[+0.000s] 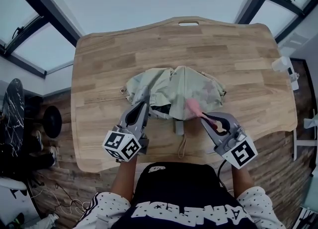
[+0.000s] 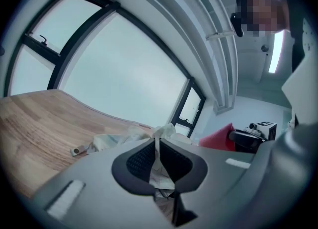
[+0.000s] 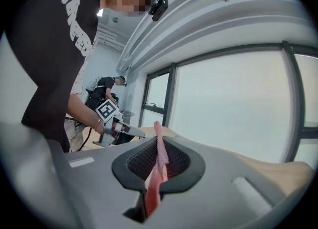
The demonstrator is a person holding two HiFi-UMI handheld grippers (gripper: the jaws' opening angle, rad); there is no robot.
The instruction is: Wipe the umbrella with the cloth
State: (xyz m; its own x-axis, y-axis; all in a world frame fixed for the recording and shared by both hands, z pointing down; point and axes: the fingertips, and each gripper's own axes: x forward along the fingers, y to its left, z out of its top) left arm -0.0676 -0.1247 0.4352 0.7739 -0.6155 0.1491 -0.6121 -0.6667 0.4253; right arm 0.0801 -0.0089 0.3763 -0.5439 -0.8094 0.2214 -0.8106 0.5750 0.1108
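Observation:
A pale green umbrella [image 1: 174,91] lies crumpled at the middle of the wooden table [image 1: 99,64]. My left gripper [image 1: 141,108] is shut on a fold of the umbrella's fabric [image 2: 158,153] at its near left edge. My right gripper [image 1: 204,117] is shut on a pink cloth [image 1: 194,106], whose free end rests against the umbrella's near right side. In the right gripper view the pink cloth [image 3: 160,158] stands pinched between the jaws. The umbrella's handle and strap [image 1: 181,138] hang toward the table's near edge.
A white object [image 1: 284,66] sits at the table's right edge. Black gear [image 1: 15,118] is on the floor to the left. Another person [image 3: 107,86] stands in the background of the right gripper view. The table's far part shows bare wood.

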